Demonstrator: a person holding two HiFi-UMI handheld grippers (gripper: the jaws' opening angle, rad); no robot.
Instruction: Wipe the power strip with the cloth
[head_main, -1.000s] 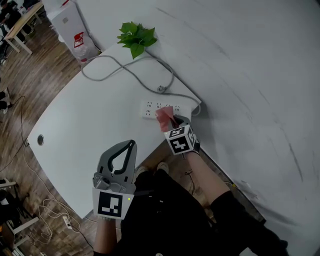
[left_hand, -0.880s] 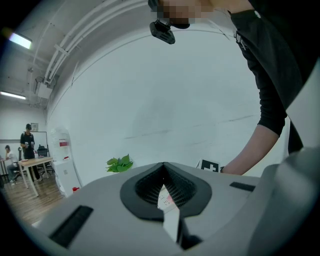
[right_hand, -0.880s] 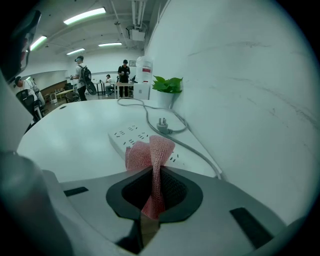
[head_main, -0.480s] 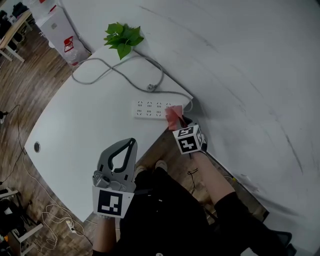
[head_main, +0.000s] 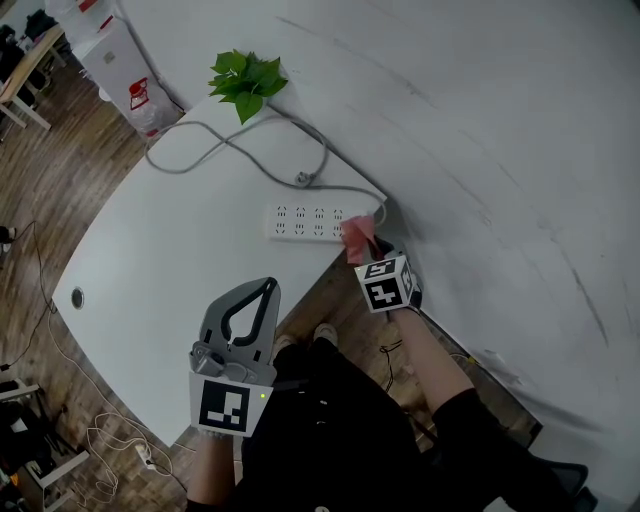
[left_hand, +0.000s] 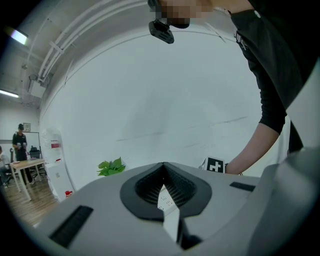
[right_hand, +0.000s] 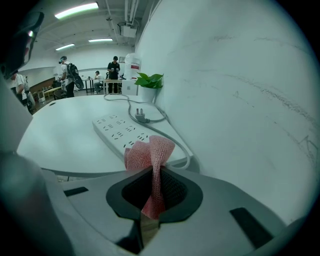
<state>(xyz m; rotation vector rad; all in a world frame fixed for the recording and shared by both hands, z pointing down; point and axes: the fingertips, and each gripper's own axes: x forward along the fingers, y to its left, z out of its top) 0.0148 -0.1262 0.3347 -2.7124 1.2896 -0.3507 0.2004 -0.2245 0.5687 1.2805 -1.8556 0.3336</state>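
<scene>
1 cloth (head_main: 358, 237), 1 pwr strip (head_main: 305, 221)

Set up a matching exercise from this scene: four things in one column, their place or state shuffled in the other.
Things:
1. cloth
2. power strip
3. plant
4. left gripper

Place or state:
A. jaws together, nothing between them
B. at the far corner of the table, by the wall
C. pinched in the right gripper
D. lying flat near the table's near edge

Pairs: 1-C, 2-D, 3-B, 4-A
</scene>
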